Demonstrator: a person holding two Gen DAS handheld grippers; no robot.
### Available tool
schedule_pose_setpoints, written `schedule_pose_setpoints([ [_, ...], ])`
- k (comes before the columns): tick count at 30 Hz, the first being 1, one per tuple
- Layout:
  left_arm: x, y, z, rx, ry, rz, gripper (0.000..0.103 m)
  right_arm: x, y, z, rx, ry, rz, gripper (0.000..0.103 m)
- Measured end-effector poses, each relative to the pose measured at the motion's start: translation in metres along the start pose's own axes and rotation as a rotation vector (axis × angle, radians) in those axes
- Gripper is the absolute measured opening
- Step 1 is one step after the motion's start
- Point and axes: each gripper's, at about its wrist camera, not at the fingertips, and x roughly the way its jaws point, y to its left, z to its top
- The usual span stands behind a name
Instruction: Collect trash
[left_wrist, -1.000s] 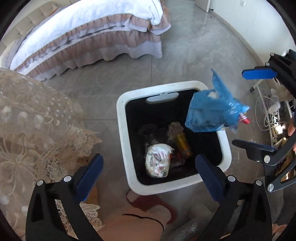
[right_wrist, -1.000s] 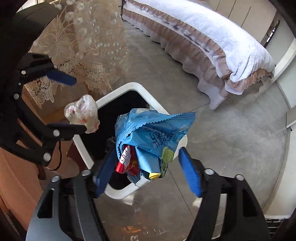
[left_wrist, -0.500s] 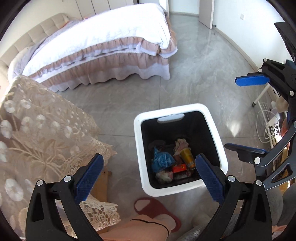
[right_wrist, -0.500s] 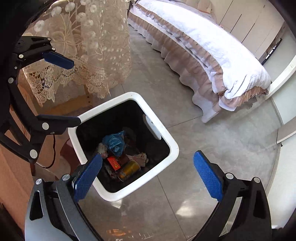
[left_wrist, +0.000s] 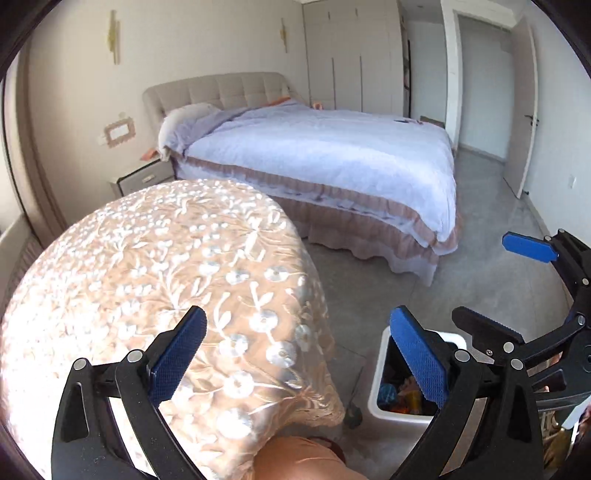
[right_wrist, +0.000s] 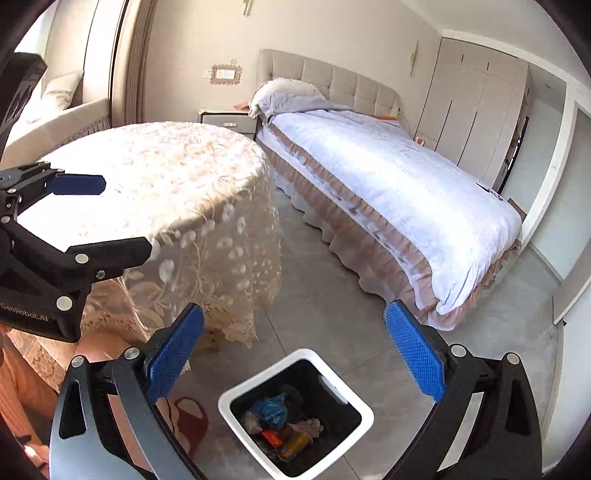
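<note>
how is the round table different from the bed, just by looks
The round table is draped in beige floral lace that hangs toward the floor; the bed has a plain pale quilt over a pink ruffled skirt. The table top is round, the bed long and rectangular. The bed has a tufted headboard; the table has none. Both stand on the grey floor.

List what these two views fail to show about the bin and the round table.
- Bin in the left wrist view: mostly hidden behind the left tongs.
- Trash in the bin, right wrist view: too small to identify every piece.
- Table: legs hidden under the lace cloth.
</note>
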Motion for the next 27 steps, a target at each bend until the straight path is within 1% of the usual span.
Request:
schedule_pose_setpoints([
  [1, -0.011, 0.013, 0.001, -0.032, -0.019, 0.026, 0.098, -0.007, 0.006, 0.013, 0.033, -0.045, 0.023, 0.098],
  [5, -0.052, 0.055, 0.0, -0.129, -0.086, 0.174, 0.098, -0.023, 0.028, 0.048, 0.124, -0.149, 0.129, 0.098],
  [7, -0.07, 0.073, -0.003, -0.165, -0.105, 0.239, 0.098, -0.028, 0.039, 0.061, 0.14, -0.178, 0.165, 0.098],
  [10, -0.095, 0.101, -0.01, -0.219, -0.124, 0.314, 0.098, -0.034, 0.066, 0.078, 0.146, -0.22, 0.174, 0.098],
  [11, -0.102, 0.108, -0.012, -0.232, -0.127, 0.331, 0.098, -0.036, 0.079, 0.084, 0.145, -0.233, 0.195, 0.098],
  [15, -0.124, 0.134, -0.022, -0.283, -0.15, 0.409, 0.098, -0.045, 0.119, 0.1, 0.122, -0.253, 0.235, 0.098],
  [18, -0.137, 0.149, -0.029, -0.311, -0.164, 0.469, 0.098, -0.054, 0.145, 0.107, 0.092, -0.281, 0.228, 0.098],
  [21, -0.147, 0.162, -0.034, -0.346, -0.176, 0.499, 0.098, -0.062, 0.167, 0.11, 0.075, -0.306, 0.234, 0.098],
  [24, -0.156, 0.174, -0.039, -0.377, -0.191, 0.503, 0.098, -0.068, 0.179, 0.114, 0.071, -0.319, 0.25, 0.098],
  [27, -0.161, 0.178, -0.042, -0.398, -0.197, 0.514, 0.098, -0.07, 0.188, 0.117, 0.059, -0.328, 0.249, 0.098],
])
